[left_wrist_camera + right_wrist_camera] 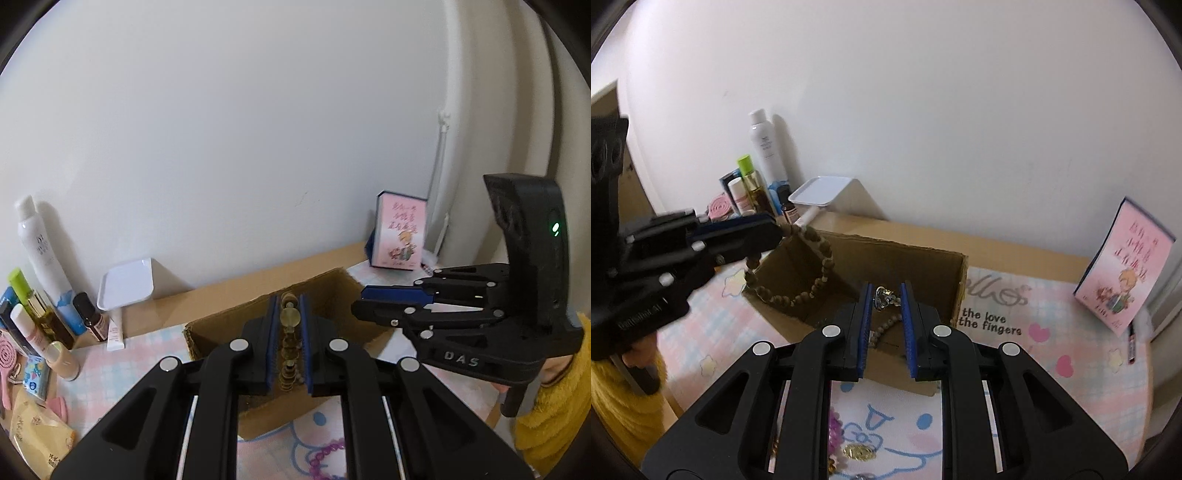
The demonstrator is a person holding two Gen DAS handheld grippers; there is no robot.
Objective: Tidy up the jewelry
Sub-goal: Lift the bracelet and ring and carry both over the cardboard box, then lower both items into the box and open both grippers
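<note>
Dangling a brown bead bracelet (798, 273) over the open cardboard box (923, 254), pinched tight in the left gripper (289, 314).

Its loop hangs over the box's left wall, on the pastel cartoon mat (1015, 332). The right gripper (886, 299) sits over the near side of the box with its blue pads a little apart, nothing clamped between them. More jewelry lies inside the box, and a purple bead bracelet (327, 456) rests on the mat near the camera. Pink book (1126, 269) stands far right, bottles (764, 147) far left.
</note>
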